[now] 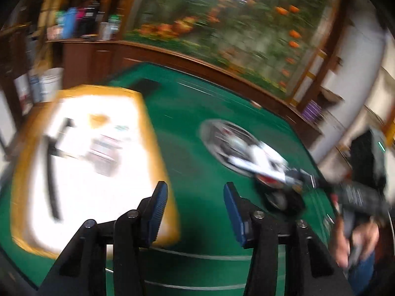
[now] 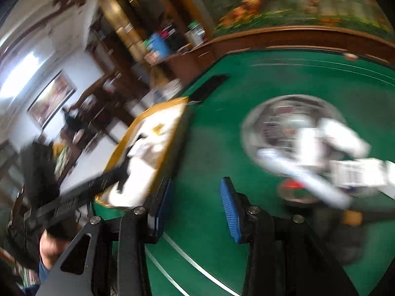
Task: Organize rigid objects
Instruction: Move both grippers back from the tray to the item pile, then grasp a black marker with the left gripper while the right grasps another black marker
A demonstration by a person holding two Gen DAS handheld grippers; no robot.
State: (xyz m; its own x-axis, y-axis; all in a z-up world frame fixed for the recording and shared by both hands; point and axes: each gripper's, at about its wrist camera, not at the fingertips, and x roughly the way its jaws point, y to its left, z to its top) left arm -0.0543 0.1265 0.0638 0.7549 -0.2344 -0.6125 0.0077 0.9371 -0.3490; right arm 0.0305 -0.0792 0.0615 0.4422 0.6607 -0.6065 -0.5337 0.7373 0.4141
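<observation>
Hovering wide-jawed and empty, left gripper and right gripper face blurred white rigid objects heaped mid-worktop on a round silver tray; sorting looks largely undone.

A green felt table with white lines and a dark wooden rim fills the foreground, and behind it a large mural of orange flowers and greenery covers the wall. To one side, a wooden shelf holds blurred bottles and containers. Bright light falls on a white wall carrying a framed picture.
</observation>
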